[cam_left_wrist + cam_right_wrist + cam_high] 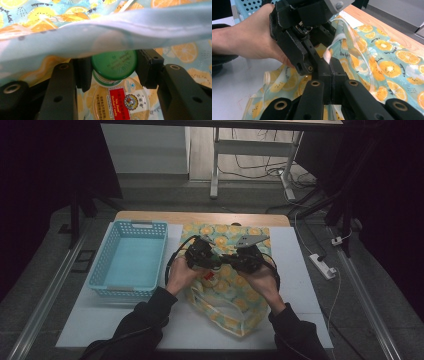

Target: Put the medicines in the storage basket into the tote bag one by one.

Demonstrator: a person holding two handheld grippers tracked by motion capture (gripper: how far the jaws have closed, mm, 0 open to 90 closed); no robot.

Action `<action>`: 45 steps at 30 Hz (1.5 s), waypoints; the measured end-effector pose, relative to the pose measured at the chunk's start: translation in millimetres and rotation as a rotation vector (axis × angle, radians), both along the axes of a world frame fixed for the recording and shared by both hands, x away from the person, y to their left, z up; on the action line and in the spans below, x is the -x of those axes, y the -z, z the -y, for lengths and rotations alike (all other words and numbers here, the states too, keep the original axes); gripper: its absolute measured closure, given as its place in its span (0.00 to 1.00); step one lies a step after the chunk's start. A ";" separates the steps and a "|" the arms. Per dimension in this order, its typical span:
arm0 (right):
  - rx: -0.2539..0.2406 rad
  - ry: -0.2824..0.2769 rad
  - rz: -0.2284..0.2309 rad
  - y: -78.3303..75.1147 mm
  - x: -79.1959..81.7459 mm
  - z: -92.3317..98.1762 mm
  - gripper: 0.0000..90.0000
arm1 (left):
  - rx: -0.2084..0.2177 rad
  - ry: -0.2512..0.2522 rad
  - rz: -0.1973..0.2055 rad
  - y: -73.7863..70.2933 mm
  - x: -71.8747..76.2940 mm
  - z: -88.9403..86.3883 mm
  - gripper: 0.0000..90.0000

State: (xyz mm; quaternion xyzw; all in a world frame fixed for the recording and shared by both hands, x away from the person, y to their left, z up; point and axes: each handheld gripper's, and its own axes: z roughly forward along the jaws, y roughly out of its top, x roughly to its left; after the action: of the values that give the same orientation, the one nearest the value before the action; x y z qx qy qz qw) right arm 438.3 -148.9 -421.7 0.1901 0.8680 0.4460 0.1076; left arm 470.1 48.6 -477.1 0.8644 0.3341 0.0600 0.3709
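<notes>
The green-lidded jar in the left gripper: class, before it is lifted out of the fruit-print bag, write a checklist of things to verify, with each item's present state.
1. Left gripper has its pads against both sides of the green-lidded jar: ok.
2. Right gripper is shut on the bag's edge, holding it up: ok.
3. Fruit-print bag mouth is open enough for the jar to pass: cannot tell; fabric drapes over the jar's top.
4. Herbal candy tin lies apart from the jar: not ok; it sits right below the jar and could be dragged along.
5. Blue basket has free room: ok.
</notes>
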 end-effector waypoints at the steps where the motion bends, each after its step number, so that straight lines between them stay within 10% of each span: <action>1: -0.001 0.000 0.000 0.0 0.0 0.1 1.00 | 0.008 -0.001 -0.003 -0.6 0.1 -0.7 0.53; 34: 0.000 0.004 -0.003 0.8 -1.4 3.2 1.00 | 0.161 0.122 -0.056 -18.7 48.7 -28.7 0.08; 45: 0.004 0.003 -0.009 1.7 -1.2 3.5 1.00 | 0.122 0.146 -0.025 -14.8 68.3 -30.6 0.01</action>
State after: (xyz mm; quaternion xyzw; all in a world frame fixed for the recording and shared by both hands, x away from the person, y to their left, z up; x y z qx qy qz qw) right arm 439.6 -152.4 -423.4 0.1933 0.8692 0.4430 0.1045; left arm 401.8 79.1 -462.3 0.8629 0.2778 0.0012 0.4222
